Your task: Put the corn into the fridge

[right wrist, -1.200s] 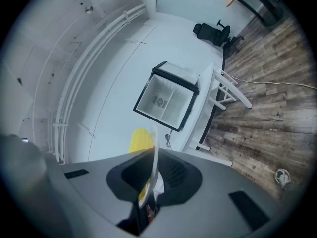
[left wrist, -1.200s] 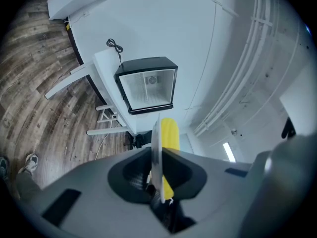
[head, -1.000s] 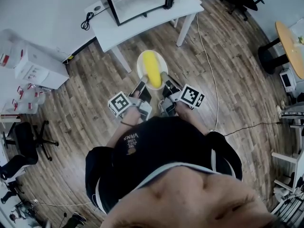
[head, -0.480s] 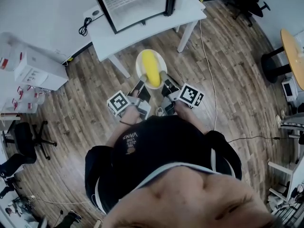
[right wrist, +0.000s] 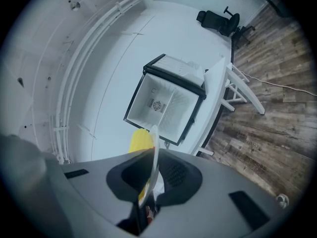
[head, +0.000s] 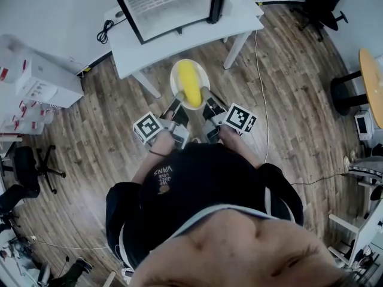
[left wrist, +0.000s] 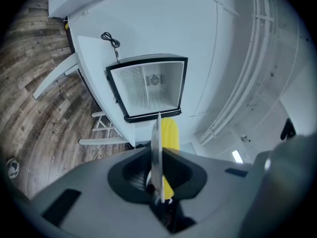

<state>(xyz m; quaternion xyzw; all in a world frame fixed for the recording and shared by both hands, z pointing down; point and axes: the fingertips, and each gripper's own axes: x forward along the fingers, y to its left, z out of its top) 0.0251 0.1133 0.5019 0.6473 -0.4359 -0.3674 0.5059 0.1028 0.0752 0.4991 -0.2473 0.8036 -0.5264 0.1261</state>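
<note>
A yellow corn cob (head: 190,85) lies on a round white plate (head: 175,76) held level in the air over the wooden floor. My left gripper (head: 178,98) is shut on the plate's near-left rim and my right gripper (head: 207,95) on its near-right rim. In the left gripper view the plate (left wrist: 156,152) stands edge-on between the jaws with the corn (left wrist: 171,132) behind it. The right gripper view shows the same plate (right wrist: 154,155) and corn (right wrist: 140,141). Ahead, a small fridge (head: 164,2) stands open on a white table (head: 179,39), its white inside facing me (left wrist: 147,88) (right wrist: 166,103).
White table legs (head: 237,43) stand close in front of the plate. A black cord (head: 106,30) lies on the tabletop and a white cable (head: 263,94) on the floor at right. White cabinets (head: 42,79) sit at left, office chairs (head: 323,2) and a round wooden table (head: 372,76) at right.
Both grippers have carried the plate with the corn toward the fridge. The table and fridge now lie lower and closer in the head view. The grip on the plate is unchanged.
</note>
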